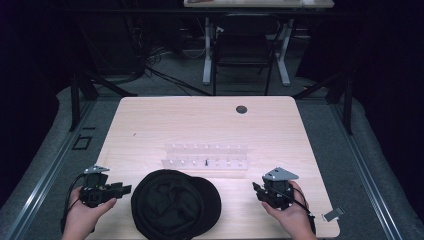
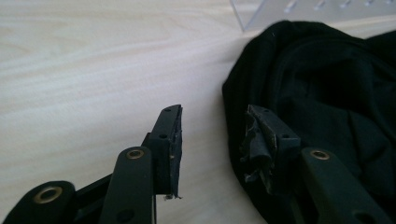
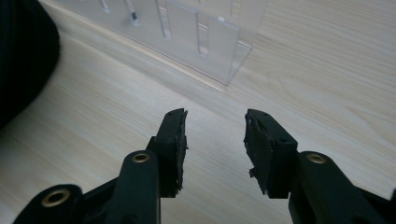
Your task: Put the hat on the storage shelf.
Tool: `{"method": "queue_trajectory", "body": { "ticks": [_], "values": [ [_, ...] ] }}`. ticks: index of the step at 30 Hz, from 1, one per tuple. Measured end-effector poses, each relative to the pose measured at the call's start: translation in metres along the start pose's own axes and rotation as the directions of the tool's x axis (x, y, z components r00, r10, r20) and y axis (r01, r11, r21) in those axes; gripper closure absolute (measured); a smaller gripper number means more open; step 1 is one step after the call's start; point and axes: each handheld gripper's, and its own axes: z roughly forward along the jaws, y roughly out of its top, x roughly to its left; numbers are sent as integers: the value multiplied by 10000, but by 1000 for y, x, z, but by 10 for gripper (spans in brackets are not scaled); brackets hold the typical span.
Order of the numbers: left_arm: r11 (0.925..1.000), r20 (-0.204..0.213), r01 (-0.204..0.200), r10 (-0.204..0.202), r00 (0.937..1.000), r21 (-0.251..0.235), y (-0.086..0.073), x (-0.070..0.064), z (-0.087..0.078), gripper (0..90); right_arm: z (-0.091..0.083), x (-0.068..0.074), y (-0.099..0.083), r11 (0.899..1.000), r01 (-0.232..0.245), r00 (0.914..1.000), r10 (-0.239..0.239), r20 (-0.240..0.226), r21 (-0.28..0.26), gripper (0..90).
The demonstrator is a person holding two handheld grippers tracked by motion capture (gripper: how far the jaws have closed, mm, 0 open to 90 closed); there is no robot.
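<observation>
My left gripper (image 1: 126,189) sits at about eight o'clock on the table (image 1: 150,120), its jaws spread with bare wood between them and nothing held; in the left gripper view one jaw tip lies over the rim of the black cap (image 2: 327,88), though I cannot tell whether it touches the cloth; the other jaw stands over open tabletop, apart from the cap. My right gripper (image 1: 256,188) rests at about four o'clock, jaws likewise spread and empty; in the right gripper view they point toward the near corner of the clear acrylic rack (image 3: 205,42), well short of it, and the cap's dark edge shows at nine o'clock in that view.

The black cap (image 1: 175,202) lies at six o'clock on the table, between my two grippers and closer to the left one, crown up and rumpled, its brim toward the right gripper; its far edge is just beside the front of the clear acrylic rack (image 1: 205,156), which stands near the table's centre, at twelve o'clock from the cap; the rack carries rows of small slots, and one small dark pin (image 1: 206,162) stands in its front row.

Farther out, a round dark grommet (image 1: 241,109) sits in the tabletop toward twelve o'clock; a small grey clip (image 1: 333,214) lies at the table's edge near four o'clock, just beyond my right hand (image 1: 292,220); my left hand (image 1: 82,215) grips its tool at the seven o'clock corner; a black chair (image 1: 245,45) stands beyond the table's far side.
</observation>
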Motion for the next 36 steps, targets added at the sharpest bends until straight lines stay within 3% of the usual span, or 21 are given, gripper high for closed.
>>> {"method": "queue_trajectory", "body": {
  "ticks": [8,13,14,26,33,36],
  "values": [
    [9999,380,77,-81,9992,110,-8,-13,-4,527,-3,7,1,9999,-46,9988,39,-484,-135,622],
    [9988,274,149,-162,9995,465,-12,-16,1,552,-3,11,0,9999,117,9983,-123,-572,-108,630],
    [9977,432,343,-369,9984,587,-14,-15,4,559,-2,12,0,9998,203,9979,-207,-608,-80,630],
    [9923,821,930,-998,9916,820,-18,-11,12,632,1,15,0,9997,243,9961,-236,-848,77,639],
    [9894,968,1041,-1140,9888,1016,-19,-11,15,823,4,17,-1,9997,211,9952,-196,-958,145,639],
    [9878,956,1225,-1316,9867,958,-17,-9,14,843,4,16,-1,9997,204,9956,-190,-923,140,639]
  ]
}}
